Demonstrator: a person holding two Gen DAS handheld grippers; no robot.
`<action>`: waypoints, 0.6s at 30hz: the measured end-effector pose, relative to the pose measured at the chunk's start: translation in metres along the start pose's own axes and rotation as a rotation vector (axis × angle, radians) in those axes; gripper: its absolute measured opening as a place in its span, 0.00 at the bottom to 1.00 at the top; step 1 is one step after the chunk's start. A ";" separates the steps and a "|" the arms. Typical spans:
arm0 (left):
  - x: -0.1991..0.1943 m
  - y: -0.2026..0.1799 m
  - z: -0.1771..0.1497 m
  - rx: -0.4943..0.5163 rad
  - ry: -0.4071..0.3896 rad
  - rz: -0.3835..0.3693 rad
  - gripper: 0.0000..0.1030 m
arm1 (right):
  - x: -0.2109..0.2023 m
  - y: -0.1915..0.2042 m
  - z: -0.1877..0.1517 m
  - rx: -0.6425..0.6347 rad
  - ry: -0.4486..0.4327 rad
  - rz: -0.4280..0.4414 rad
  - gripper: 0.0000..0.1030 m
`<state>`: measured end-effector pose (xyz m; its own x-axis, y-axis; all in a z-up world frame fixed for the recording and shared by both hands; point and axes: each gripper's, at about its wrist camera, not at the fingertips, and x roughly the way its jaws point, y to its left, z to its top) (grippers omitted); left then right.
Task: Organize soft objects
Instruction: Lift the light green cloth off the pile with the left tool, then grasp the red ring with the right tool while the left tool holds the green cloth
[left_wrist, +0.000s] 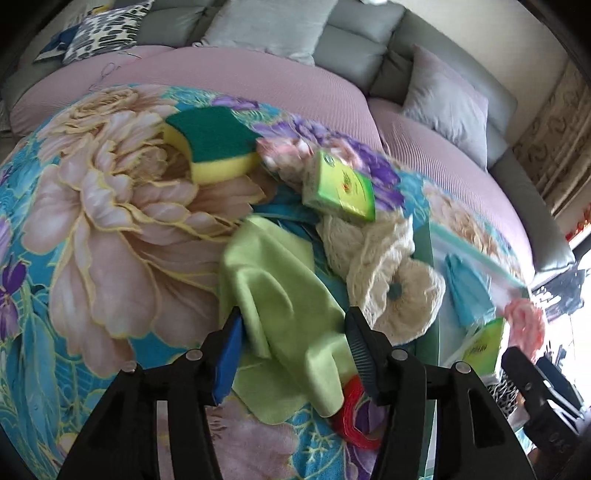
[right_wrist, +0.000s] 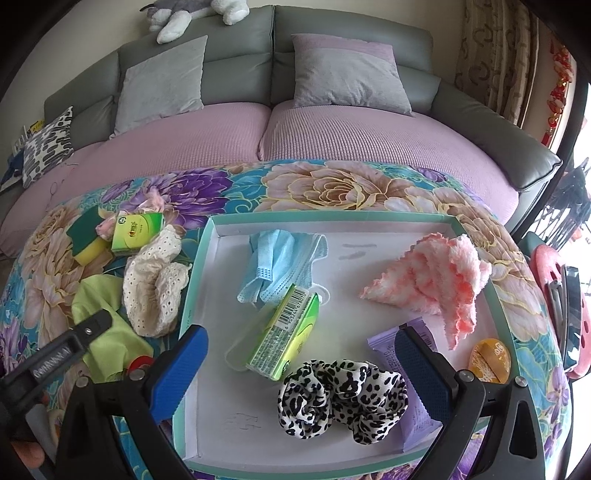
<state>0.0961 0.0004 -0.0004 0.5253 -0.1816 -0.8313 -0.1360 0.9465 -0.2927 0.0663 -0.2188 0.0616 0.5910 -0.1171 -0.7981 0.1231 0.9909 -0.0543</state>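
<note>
My left gripper (left_wrist: 293, 325) is open, its fingers either side of a light green cloth (left_wrist: 280, 306) lying on the floral cover; the cloth also shows in the right wrist view (right_wrist: 107, 317). My right gripper (right_wrist: 301, 345) is open and empty above the white tray (right_wrist: 207, 258), over a leopard scrunchie (right_wrist: 343, 395). In the tray lie a blue face mask (right_wrist: 280, 266), a green tissue pack (right_wrist: 288, 336), a pink fluffy cloth (right_wrist: 432, 284), a purple wrapper (right_wrist: 410, 406) and an orange packet (right_wrist: 491, 360).
Left of the tray lie a cream lace cloth (left_wrist: 380, 266), a second green tissue pack (left_wrist: 343, 188), a yellow-green sponge (left_wrist: 214, 147), a small pink cloth (left_wrist: 284, 151) and a red item (left_wrist: 354, 413). A sofa with cushions (right_wrist: 351, 74) stands behind.
</note>
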 end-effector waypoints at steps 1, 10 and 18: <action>0.002 -0.001 -0.001 0.003 0.004 0.003 0.54 | 0.000 0.001 0.000 -0.002 0.000 0.000 1.00; 0.005 -0.005 -0.005 0.052 0.003 0.048 0.30 | 0.000 0.005 0.000 -0.024 -0.002 -0.002 0.99; 0.002 -0.001 -0.005 0.034 -0.003 0.002 0.11 | -0.002 0.013 -0.001 -0.050 -0.003 0.020 0.97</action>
<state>0.0934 -0.0018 -0.0040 0.5271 -0.1787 -0.8308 -0.1091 0.9553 -0.2747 0.0660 -0.2054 0.0625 0.5957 -0.0976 -0.7973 0.0718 0.9951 -0.0682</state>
